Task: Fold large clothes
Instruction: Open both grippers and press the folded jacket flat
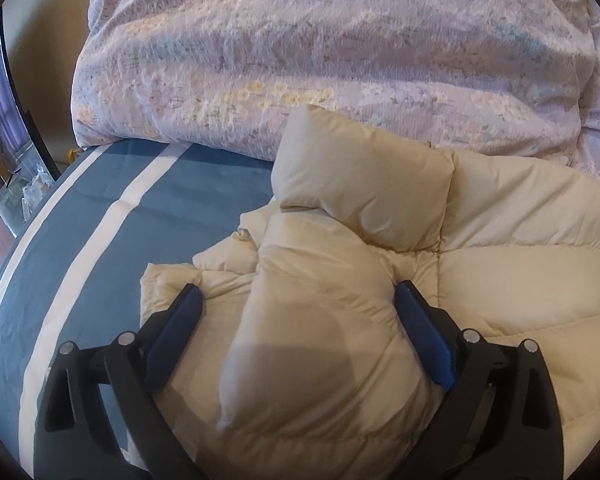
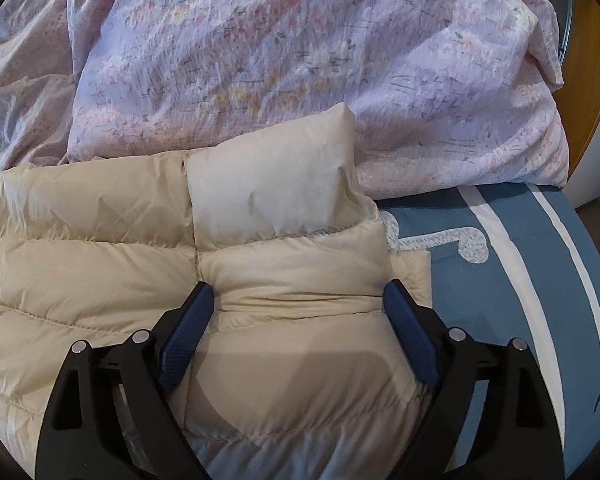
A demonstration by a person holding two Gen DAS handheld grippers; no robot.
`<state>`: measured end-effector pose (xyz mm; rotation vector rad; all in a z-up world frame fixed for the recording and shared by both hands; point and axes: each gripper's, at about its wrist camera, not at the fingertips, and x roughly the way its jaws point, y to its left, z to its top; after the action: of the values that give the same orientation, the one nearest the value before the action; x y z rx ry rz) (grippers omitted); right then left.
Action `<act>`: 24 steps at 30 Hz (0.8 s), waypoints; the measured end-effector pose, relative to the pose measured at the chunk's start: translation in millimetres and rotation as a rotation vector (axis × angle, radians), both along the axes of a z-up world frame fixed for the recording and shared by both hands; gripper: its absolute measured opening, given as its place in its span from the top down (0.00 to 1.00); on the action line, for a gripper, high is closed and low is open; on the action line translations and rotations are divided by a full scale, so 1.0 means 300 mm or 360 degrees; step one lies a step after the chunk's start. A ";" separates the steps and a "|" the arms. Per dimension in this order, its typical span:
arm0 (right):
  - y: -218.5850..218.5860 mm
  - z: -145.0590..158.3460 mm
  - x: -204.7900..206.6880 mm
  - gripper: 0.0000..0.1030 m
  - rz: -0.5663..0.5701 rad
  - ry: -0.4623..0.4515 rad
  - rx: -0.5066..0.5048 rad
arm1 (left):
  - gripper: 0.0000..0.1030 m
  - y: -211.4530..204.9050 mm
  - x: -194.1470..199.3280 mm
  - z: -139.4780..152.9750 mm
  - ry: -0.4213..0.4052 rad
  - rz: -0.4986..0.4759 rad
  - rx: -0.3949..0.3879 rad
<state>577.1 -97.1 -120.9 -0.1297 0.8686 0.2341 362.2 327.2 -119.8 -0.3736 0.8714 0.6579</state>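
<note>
A cream quilted puffer jacket (image 1: 500,240) (image 2: 80,240) lies on the bed, partly folded, with a puffy panel (image 1: 360,184) (image 2: 268,192) standing up at its far edge. My left gripper (image 1: 299,292) is open wide over the jacket's left side. A thick fold of the jacket bulges up between its blue pads (image 1: 176,328) without being squeezed. My right gripper (image 2: 300,288) is open wide over the jacket's right end. A padded section fills the space between its blue pads (image 2: 412,332), and they do not pinch it.
A bulky pink and lilac floral duvet (image 1: 300,60) (image 2: 300,60) is heaped just behind the jacket. The blue sheet with white stripes (image 1: 160,200) (image 2: 520,260) shows on both sides. The bed's edge curves down at the far left and far right, near a wooden door (image 2: 588,80).
</note>
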 end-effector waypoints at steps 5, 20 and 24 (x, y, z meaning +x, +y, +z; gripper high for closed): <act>-0.007 -0.015 0.018 0.10 -0.0025 0.0026 0.0012 | 0.05 0.000 0.005 0.000 -0.0001 0.0000 -0.0014; -0.009 -0.017 0.010 0.09 -0.0039 0.0039 0.0030 | 0.04 0.002 0.004 -0.001 -0.0002 0.0007 -0.0016; -0.012 -0.015 0.012 0.09 -0.0044 0.0039 0.0031 | 0.04 0.003 0.004 -0.003 -0.0005 0.0009 -0.0018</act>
<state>580.8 -100.7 -125.5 -0.0967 0.8917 0.2189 363.4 328.1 -120.7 -0.3872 0.8720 0.6575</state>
